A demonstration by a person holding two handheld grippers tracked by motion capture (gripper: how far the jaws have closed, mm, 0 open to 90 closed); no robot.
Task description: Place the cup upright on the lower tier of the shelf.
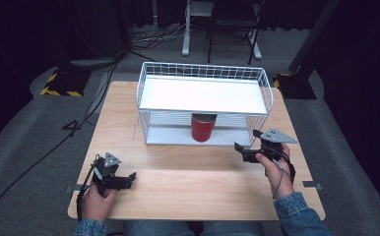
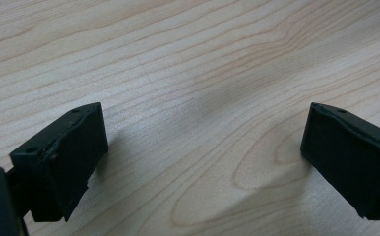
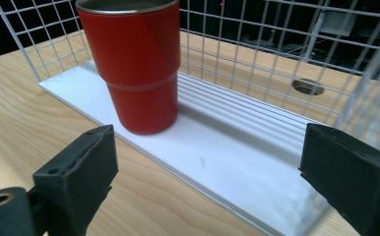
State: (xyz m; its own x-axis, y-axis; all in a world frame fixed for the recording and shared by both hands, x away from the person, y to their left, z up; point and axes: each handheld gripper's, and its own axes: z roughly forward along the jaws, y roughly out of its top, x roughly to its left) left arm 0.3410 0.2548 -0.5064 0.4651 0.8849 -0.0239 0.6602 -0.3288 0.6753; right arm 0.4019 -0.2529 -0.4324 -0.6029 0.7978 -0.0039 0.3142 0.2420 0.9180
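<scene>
Hands at the near edge of the worktop point(image 1: 188, 187) each hold a claw: the left claw point(image 1: 129, 178) lies low over bare wood, well apart from everything else, its jaws spread wide with nothing between them, as the left gripper view confirms. Farther in, the right claw point(image 1: 239, 149) sits just in front of the white wire rack point(image 1: 204, 73), also released and empty, its jaws aimed at the lower shelf point(image 3: 237, 152). On that shelf stands the red cup point(image 3: 136, 64), upright, near the front edge and under the upper shelf point(image 1: 203, 96). Judging from this, the work looks barely begun: the cup is untouched inside the rack, and the reach, the grasp and the lifting out all appear left to do.
</scene>
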